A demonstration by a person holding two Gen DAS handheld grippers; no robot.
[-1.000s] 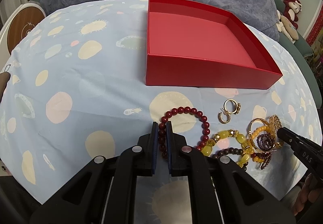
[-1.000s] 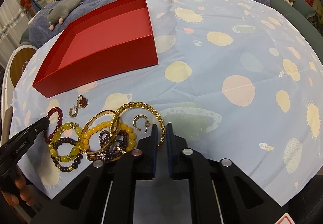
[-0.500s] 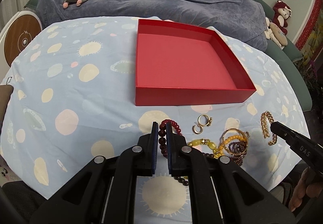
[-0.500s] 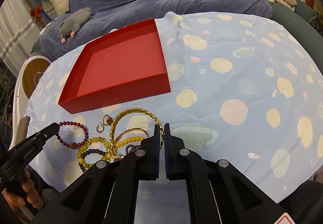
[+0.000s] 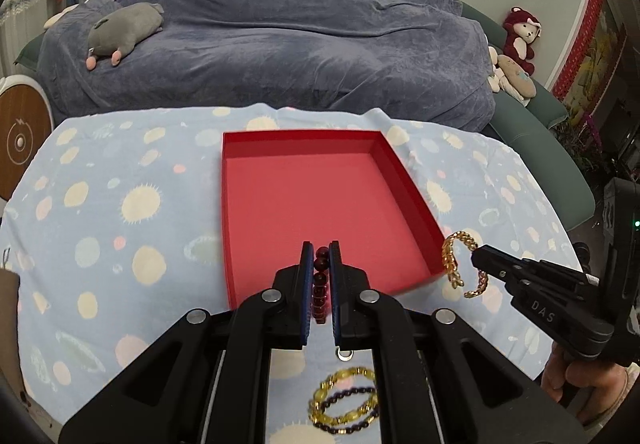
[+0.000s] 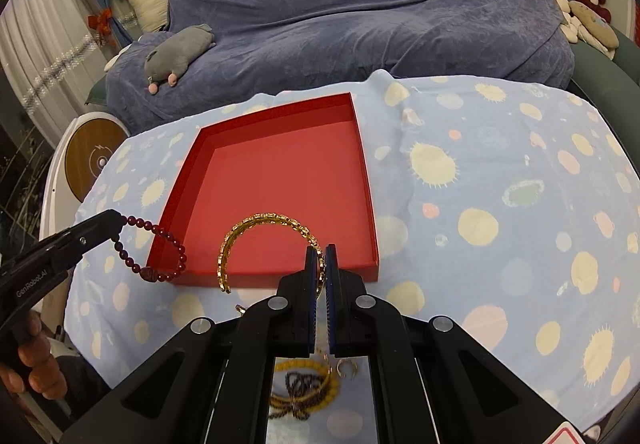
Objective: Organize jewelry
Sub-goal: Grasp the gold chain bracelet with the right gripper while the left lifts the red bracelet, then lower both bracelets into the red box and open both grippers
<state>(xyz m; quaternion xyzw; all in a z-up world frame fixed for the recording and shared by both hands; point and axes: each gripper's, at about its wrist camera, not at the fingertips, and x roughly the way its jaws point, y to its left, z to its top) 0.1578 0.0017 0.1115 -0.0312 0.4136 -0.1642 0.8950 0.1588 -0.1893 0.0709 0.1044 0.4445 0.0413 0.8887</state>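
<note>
An empty red box sits on the spotted blue cloth. My left gripper is shut on a dark red bead bracelet and holds it in the air at the box's near edge. My right gripper is shut on a gold chain bracelet and holds it raised by the box's near right corner. Yellow and dark bead bracelets lie on the cloth below the grippers.
A small ring or earring lies by the bead pile. Behind the table is a sofa under a blue-grey cover with a grey plush toy. A round white and wood device stands at the left.
Both grippers have lifted away from the jewelry pile with their bracelets and moved forward to the red box's near edge. The pile has dropped below the view.
</note>
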